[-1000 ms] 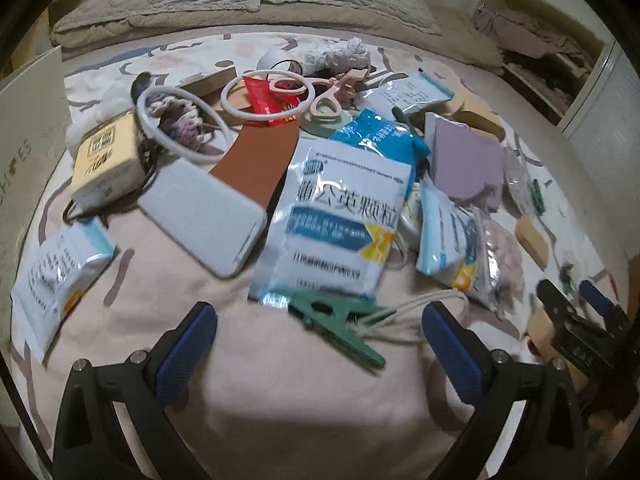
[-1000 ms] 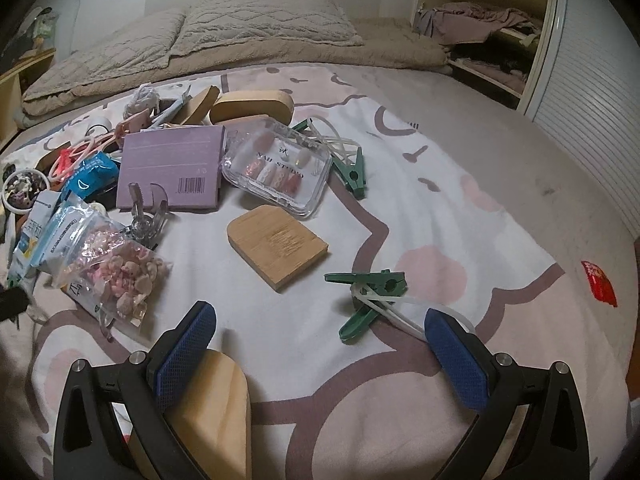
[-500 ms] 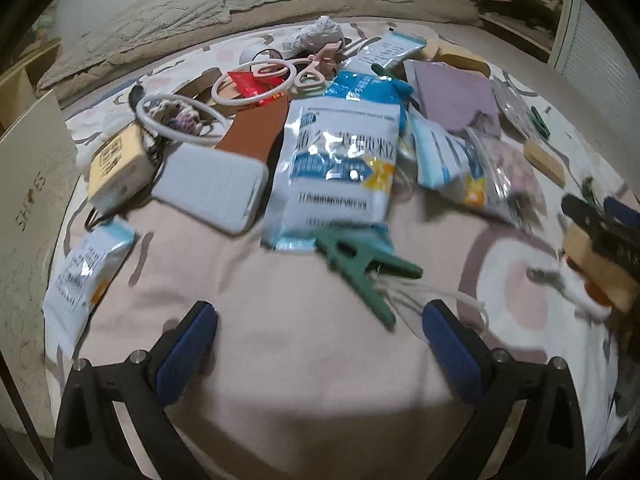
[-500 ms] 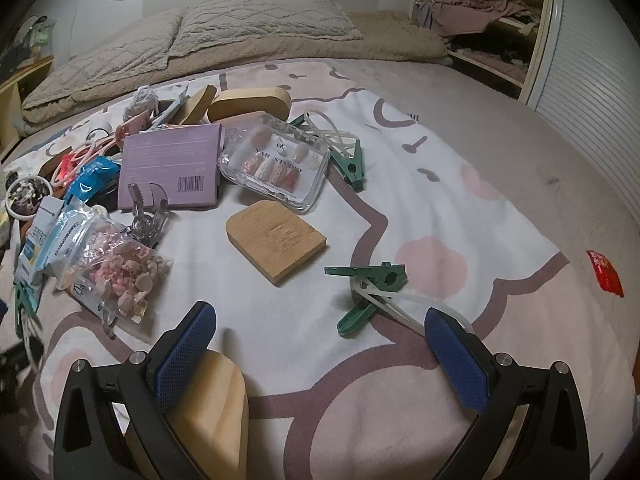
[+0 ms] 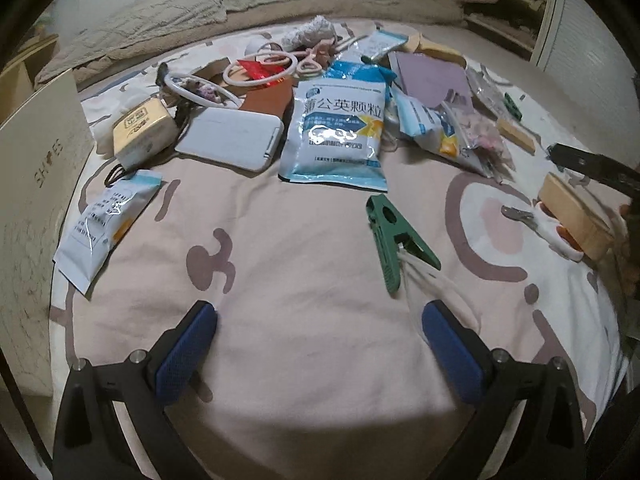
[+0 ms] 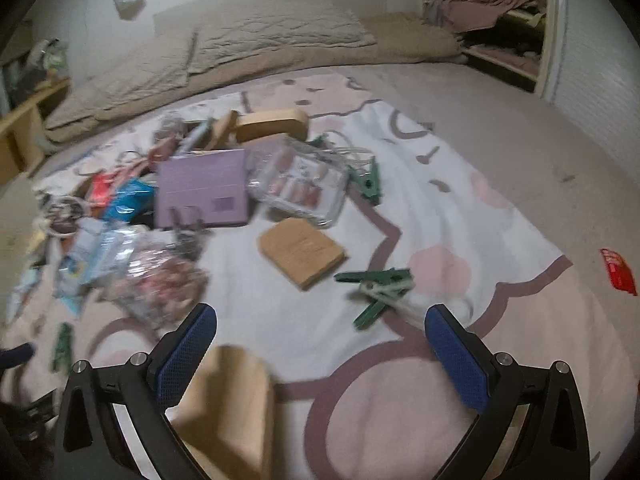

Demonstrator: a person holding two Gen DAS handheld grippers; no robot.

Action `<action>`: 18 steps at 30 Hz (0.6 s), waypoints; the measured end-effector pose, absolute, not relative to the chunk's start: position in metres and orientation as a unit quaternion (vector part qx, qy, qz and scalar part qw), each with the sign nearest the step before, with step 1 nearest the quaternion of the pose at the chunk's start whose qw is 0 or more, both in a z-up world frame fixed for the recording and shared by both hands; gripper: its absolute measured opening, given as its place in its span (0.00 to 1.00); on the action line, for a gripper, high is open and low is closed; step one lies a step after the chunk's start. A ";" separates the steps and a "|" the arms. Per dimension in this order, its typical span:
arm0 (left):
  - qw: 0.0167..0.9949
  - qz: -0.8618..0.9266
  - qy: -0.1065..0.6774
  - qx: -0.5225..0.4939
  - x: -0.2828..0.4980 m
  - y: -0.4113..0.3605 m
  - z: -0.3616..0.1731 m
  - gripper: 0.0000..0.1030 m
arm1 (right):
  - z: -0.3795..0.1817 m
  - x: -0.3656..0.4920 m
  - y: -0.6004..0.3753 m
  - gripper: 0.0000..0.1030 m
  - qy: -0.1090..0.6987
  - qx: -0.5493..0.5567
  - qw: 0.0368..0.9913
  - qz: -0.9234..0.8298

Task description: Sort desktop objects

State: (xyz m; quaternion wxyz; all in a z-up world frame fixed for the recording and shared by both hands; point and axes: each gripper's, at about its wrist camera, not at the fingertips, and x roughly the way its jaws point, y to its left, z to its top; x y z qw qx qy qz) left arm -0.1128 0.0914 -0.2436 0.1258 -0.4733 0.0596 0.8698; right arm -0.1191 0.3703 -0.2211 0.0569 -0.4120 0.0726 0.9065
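Observation:
Many small objects lie scattered on a patterned bedspread. My left gripper hangs open over bare cloth, with a green clothespin on a white cord just ahead to the right. Beyond it lie a blue-white medicine sachet, a white case and a small sachet at the left. My right gripper is open too, nothing between its fingers. A green clothespin pair, a wooden block, a purple booklet and a clear nail box lie ahead of it. A pale wooden piece sits under its left finger.
A cream shoebox wall stands at the far left. Pillows line the head of the bed. A closet with clothes is at the back right. A red wrapper lies at the right edge. The right gripper's black frame shows at right.
My left gripper has pulled back and swung right, so the pile sits farther off and the green clothespin is clear of the sachet. The right gripper rose and drew back slightly; its view is blurred.

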 end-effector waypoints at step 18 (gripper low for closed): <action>0.158 0.877 0.043 -0.452 -0.096 0.080 -0.241 1.00 | -0.229 -0.073 0.342 1.00 -0.032 -0.467 -0.052 0.882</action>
